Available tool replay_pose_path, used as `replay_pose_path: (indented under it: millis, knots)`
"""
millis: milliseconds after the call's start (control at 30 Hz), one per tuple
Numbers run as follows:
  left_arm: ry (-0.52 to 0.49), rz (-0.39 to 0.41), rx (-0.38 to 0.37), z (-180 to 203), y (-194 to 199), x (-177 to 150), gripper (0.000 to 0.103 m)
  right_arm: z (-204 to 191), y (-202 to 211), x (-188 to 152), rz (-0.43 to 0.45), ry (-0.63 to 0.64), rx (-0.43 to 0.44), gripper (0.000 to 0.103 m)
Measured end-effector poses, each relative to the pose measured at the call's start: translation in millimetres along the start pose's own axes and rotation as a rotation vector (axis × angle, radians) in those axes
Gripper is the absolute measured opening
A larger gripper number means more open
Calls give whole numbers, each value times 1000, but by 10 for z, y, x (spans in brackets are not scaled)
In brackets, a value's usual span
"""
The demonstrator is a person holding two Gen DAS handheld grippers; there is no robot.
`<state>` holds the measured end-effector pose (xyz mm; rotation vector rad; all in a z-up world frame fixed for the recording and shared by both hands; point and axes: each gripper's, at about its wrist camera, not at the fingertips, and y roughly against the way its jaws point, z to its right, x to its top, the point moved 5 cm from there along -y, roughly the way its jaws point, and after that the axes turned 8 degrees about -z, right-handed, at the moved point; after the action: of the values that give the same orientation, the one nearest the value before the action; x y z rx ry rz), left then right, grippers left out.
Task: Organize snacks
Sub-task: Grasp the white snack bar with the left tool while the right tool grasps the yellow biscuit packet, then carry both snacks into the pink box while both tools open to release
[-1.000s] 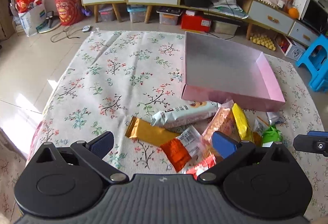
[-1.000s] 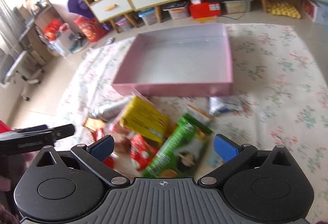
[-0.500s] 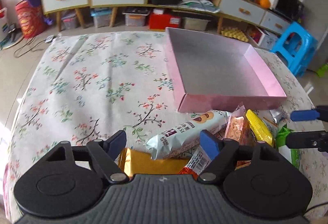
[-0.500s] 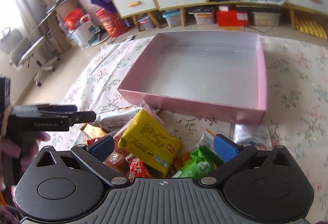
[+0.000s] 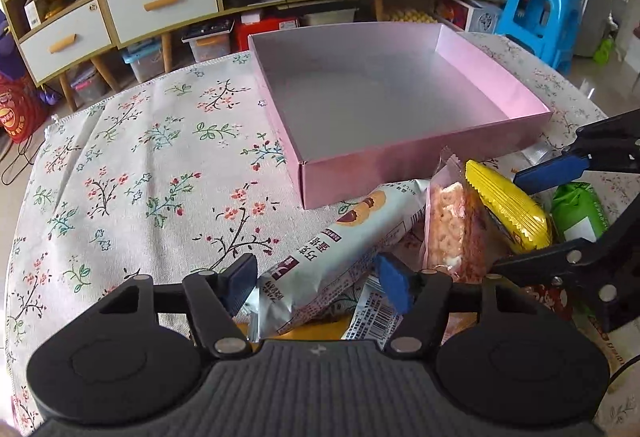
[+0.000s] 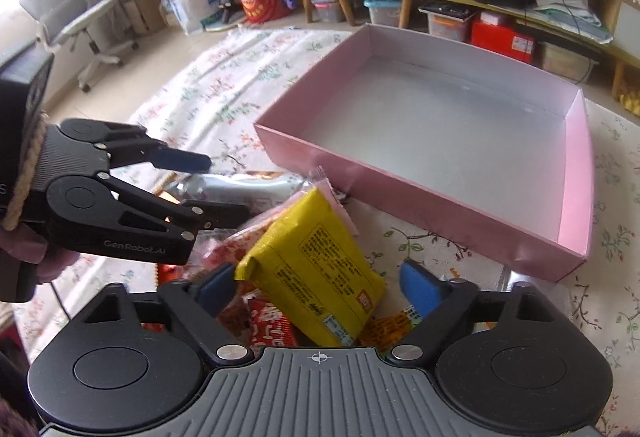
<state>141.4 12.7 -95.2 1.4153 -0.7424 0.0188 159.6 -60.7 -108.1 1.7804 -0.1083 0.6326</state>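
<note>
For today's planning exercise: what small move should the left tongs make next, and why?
Probably finish closing. The left tongs, jaws just closing, straddle the pale blue snack packet, with the right pad seemingly not yet pressing it. The pink box beyond lies empty.

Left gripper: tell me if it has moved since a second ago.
Yes. The left gripper has come down and forward toward the pink box, its jaws closing around the pale-blue snack bar.

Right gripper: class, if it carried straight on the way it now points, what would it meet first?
Most likely the yellow snack packet, which lies tilted between the open fingers of the right gripper, on the snack pile; depth is uncertain.
</note>
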Motion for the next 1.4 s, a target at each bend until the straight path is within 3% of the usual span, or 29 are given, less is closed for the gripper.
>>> replay_pose_path:
  millis: [133, 267, 400, 533, 800, 1033, 1400]
  knots:
    - [17, -9, 6, 2, -16, -3, 65, 14, 28, -8, 7, -21, 22, 66]
    - [34, -26, 24, 10, -14, 21, 63, -12, 91, 0, 27, -15, -1, 61]
    - [46, -43, 40, 37, -2, 36, 59, 11, 180, 47, 49, -51, -10, 48]
    - [97, -58, 8, -12, 35, 31, 49, 103, 249, 90, 65, -116, -7, 38]
    - [184, -55, -46, -71, 114, 26, 43, 359, 362, 129, 82, -288, 27, 19]
    - [197, -47, -53, -54, 197, 14, 40, 496, 353, 106, 66, -383, 75, 19]
    - [278, 17, -107, -132, 436, -5, 37, 518, 599, 149, 133, -429, 124, 19]
